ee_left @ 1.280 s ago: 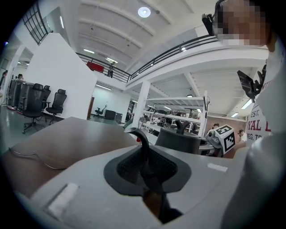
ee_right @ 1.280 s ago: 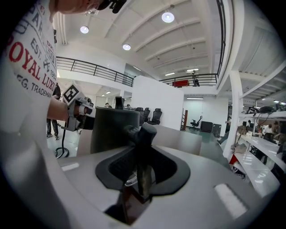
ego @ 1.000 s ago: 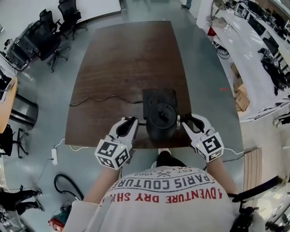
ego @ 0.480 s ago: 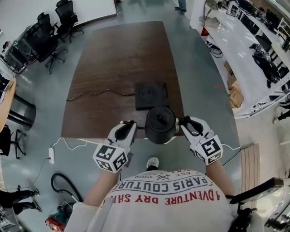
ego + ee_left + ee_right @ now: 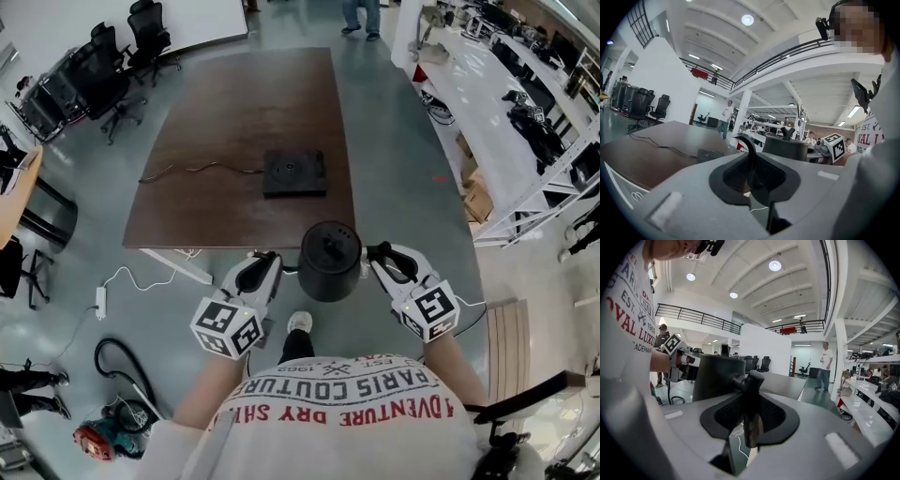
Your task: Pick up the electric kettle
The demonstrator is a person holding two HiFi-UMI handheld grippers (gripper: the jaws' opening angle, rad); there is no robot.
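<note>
The black electric kettle [image 5: 330,261] hangs in the air between my two grippers, over the floor just off the near edge of the brown table [image 5: 234,112]. My left gripper [image 5: 274,267] is shut on a thin curved part at the kettle's left side, also seen in the left gripper view [image 5: 751,164] with the kettle body [image 5: 785,147] behind. My right gripper [image 5: 377,255] is shut on the stubby black handle at the right side; in the right gripper view [image 5: 750,404] the kettle body [image 5: 717,376] stands to the left. The kettle's black base [image 5: 294,173] lies bare on the table.
A thin cable [image 5: 197,169] runs left from the base across the table. Office chairs [image 5: 112,47] stand at the far left, a long white workbench [image 5: 487,94] along the right. A white power strip [image 5: 99,300] and a black hose [image 5: 117,366] lie on the floor at the left.
Both grippers carried the kettle off its base and back past the table's near edge. The base now lies uncovered, and the table has drawn away.
</note>
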